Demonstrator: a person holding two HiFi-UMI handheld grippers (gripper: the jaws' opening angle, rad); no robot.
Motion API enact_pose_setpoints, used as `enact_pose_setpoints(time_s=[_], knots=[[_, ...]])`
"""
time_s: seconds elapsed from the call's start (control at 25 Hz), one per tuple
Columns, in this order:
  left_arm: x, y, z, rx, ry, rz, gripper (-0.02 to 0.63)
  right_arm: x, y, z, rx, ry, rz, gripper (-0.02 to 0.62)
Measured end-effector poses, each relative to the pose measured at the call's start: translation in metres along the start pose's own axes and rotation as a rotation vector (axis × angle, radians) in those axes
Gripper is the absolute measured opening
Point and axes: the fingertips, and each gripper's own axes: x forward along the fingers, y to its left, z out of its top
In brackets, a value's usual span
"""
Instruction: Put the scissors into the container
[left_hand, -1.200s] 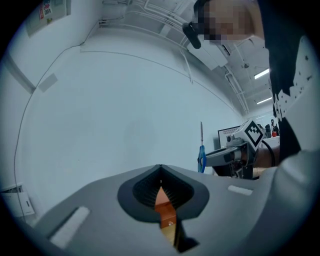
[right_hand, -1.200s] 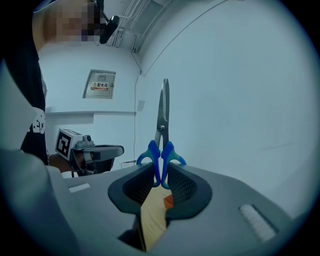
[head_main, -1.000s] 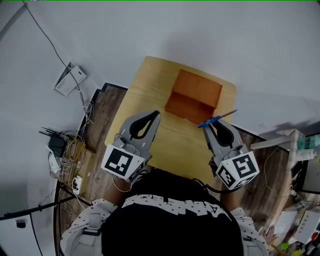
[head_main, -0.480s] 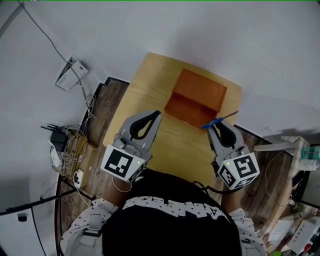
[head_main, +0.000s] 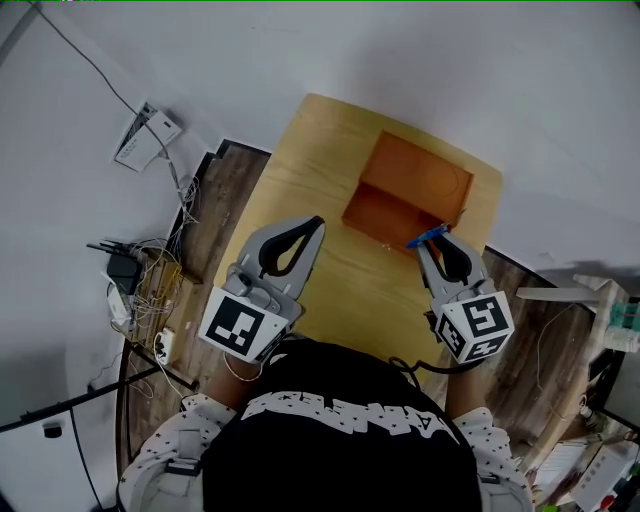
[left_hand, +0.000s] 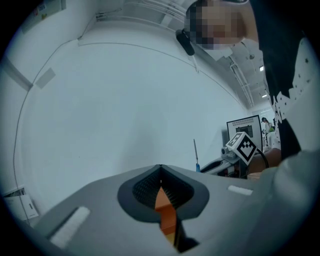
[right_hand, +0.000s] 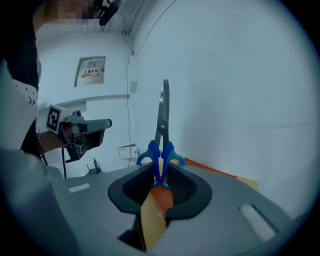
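Note:
The scissors have blue handles and thin metal blades. My right gripper is shut on the handles, and the blades point away, over the near right corner of the orange open container on the wooden table. In the right gripper view the scissors stand upright between the pads of the right gripper, blades up against the white wall. My left gripper hovers over the table left of the container, shut with nothing in it. In the left gripper view the left gripper has its tips touching.
The small table stands against a white wall. On the floor to the left lie a tangle of cables with a black router and a white device. Shelving and clutter stand at the right. The person's black shirt fills the bottom.
The right gripper has carried the scissors a little forward, so the blades now reach the container's near right corner. The head view has shifted slightly. The left gripper has stayed put.

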Motion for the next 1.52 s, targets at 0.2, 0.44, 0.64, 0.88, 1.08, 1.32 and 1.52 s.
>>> enact_pose_setpoints(time_s=[0.2, 0.44, 0.64, 0.88, 1.08, 1.32, 1.52], knots=[[0.000, 0.004, -0.002, -0.001, -0.005, 0.005, 0.000, 0.017, -0.006, -0.018, -0.011, 0.060, -0.003, 0.098], [0.003, 0.008, -0.008, 0.001, 0.025, 0.008, 0.000, 0.036, -0.011, -0.034, -0.029, 0.128, 0.003, 0.098], [0.007, 0.014, -0.010, 0.000, 0.021, 0.010, 0.000, 0.050, -0.016, -0.048, -0.054, 0.181, 0.002, 0.097], [0.001, 0.020, -0.011, -0.009, 0.026, 0.037, 0.000, 0.062, -0.018, -0.061, -0.062, 0.231, 0.016, 0.095], [-0.004, 0.027, -0.016, -0.016, 0.036, 0.073, 0.000, 0.073, -0.023, -0.076, -0.105, 0.300, 0.031, 0.095], [-0.006, 0.036, -0.021, -0.030, 0.047, 0.087, 0.000, 0.092, -0.023, -0.094, -0.195, 0.428, 0.057, 0.095], [-0.008, 0.039, -0.023, -0.034, 0.052, 0.109, 0.000, 0.096, -0.024, -0.110, -0.288, 0.529, 0.081, 0.097]])
